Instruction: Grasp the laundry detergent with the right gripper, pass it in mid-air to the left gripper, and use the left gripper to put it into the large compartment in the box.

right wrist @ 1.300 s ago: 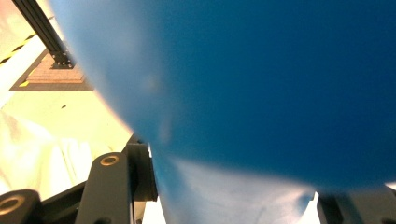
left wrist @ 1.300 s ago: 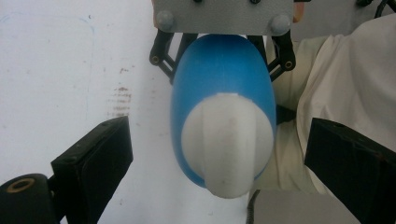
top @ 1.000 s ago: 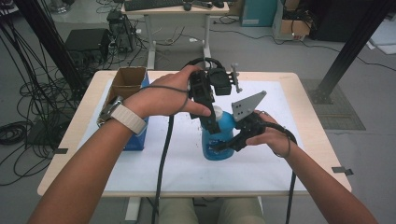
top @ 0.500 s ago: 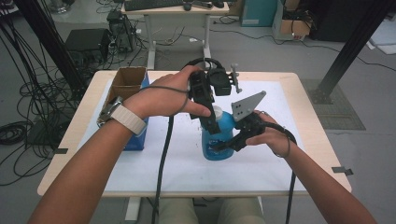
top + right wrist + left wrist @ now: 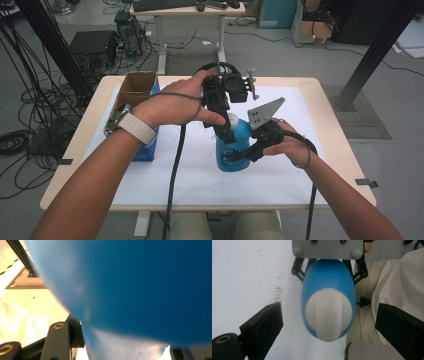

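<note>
Clearly the step in hand is getting the white cap off the blue bottle, which stands upright near the middle of the bench, on the white sheet. The right gripper is clamped on the bottle's body from the right, fingers pressed against the blue wall. The left gripper hangs above the cap, its fingers apart, one on either side and touching nothing. To do this well, I judge the right grip should hold low and firm so the bottle cannot spin, while the left centres on the cap, closes squarely across it, then twists without tilting. A cardboard box stands at far left, well apart.
</note>
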`<state>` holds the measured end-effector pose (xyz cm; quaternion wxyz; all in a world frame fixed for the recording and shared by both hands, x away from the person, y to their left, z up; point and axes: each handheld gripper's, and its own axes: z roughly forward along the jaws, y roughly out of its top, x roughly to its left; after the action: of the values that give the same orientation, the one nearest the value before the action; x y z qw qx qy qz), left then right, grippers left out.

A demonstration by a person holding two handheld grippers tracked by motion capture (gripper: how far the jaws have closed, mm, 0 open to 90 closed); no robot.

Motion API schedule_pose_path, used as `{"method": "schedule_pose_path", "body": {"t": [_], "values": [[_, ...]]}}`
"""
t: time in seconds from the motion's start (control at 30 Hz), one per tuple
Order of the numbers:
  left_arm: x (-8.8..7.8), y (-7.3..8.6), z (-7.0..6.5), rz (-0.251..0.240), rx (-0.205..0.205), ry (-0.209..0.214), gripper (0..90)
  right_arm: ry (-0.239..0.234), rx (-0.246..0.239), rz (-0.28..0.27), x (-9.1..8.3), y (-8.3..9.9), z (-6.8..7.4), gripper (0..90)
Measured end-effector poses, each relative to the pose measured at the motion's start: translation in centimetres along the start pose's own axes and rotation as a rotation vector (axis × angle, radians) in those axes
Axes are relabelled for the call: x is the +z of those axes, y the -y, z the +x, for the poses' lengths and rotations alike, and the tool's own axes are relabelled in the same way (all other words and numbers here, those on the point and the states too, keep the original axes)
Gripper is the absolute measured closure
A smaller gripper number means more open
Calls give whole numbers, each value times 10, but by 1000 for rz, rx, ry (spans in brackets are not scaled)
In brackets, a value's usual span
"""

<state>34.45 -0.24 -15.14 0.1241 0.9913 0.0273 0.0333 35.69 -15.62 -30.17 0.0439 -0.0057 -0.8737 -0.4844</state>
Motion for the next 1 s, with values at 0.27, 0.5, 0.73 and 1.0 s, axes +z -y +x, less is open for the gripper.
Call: {"method": "schedule_pose_path", "body": {"t": [0.27, 0.5, 0.73, 1.0], "values": [[0, 1, 0, 2, -2, 2, 81, 2, 3, -1, 0, 0, 0, 426], [0, 1, 0, -2, -1, -1, 81, 7, -14, -7, 1, 1, -2, 426], [0, 1, 0, 0, -4, 0, 81, 8, -15, -7, 0, 1, -2, 426], [0, 1, 0, -1, -4, 3, 81, 7, -18, -10, 0, 1, -2, 426]]}}
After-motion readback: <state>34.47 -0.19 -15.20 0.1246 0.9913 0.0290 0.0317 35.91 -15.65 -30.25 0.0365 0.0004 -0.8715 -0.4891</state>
